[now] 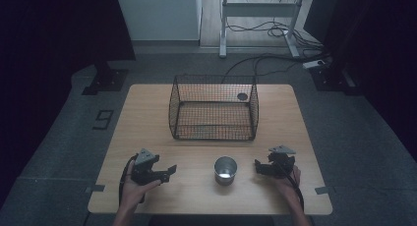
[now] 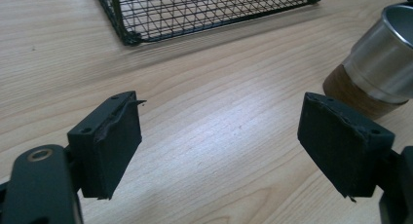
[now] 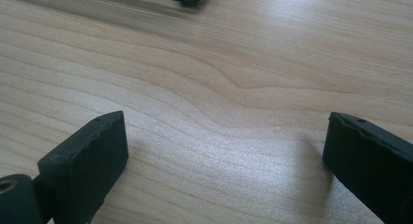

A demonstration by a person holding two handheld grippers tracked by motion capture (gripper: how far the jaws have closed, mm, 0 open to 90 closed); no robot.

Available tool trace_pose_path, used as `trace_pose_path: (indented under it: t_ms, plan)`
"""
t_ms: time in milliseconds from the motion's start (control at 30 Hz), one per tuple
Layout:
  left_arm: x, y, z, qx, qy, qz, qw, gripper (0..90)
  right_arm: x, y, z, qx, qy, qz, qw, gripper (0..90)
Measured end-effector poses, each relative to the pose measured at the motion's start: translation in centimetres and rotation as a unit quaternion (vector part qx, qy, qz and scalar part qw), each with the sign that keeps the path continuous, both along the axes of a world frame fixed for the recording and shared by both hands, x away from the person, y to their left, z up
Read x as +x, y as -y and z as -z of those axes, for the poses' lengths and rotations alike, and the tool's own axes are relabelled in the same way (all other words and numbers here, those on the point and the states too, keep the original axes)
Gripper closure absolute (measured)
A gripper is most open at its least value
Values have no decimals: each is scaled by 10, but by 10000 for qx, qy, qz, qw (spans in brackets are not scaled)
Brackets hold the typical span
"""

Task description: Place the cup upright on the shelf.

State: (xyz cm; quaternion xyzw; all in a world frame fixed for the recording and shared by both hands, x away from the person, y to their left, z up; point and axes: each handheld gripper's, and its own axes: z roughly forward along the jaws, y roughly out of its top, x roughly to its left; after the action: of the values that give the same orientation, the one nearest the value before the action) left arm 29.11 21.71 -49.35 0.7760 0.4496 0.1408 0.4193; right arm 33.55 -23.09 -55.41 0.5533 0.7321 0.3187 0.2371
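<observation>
Progress: I judge I am at the very start; nothing is picked up, and the likely work of moving the cup into the basket is all left to do.
Steel cup (image 1: 225,170): stands upright on the wooden table (image 1: 147,113) between my two grippers, apart from both, with a brown band around its base; it sits in front of the basket.
Wire basket (image 1: 214,113): black mesh, empty, at mid-table.
Left gripper (image 1: 166,174): jaws released and spread wide over bare wood, the cup off to their right in the left gripper view.
Right gripper (image 1: 260,167): jaws likewise released, with nothing between them.
Writing: I read no brand or label on the cup, basket or grippers.
</observation>
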Motion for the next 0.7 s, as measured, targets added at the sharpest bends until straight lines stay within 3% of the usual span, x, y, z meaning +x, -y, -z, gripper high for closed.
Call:
trace_pose_path:
  t_ms: [333, 500, 700]
  plan:
    - [-3, -3, -5, -86, 71, -24, 9999, 162, -9, 4, -11, 239, 210, -41, 9995, 77]
    - [-1, -5, -4, -76, 77, -83, 9999, 162, -16, 4, -23, 423, 388, -215, 9981, 130]
    - [-2, -6, -6, -91, 102, -112, 9998, 163, -22, 0, -32, 520, 538, -311, 9967, 132]
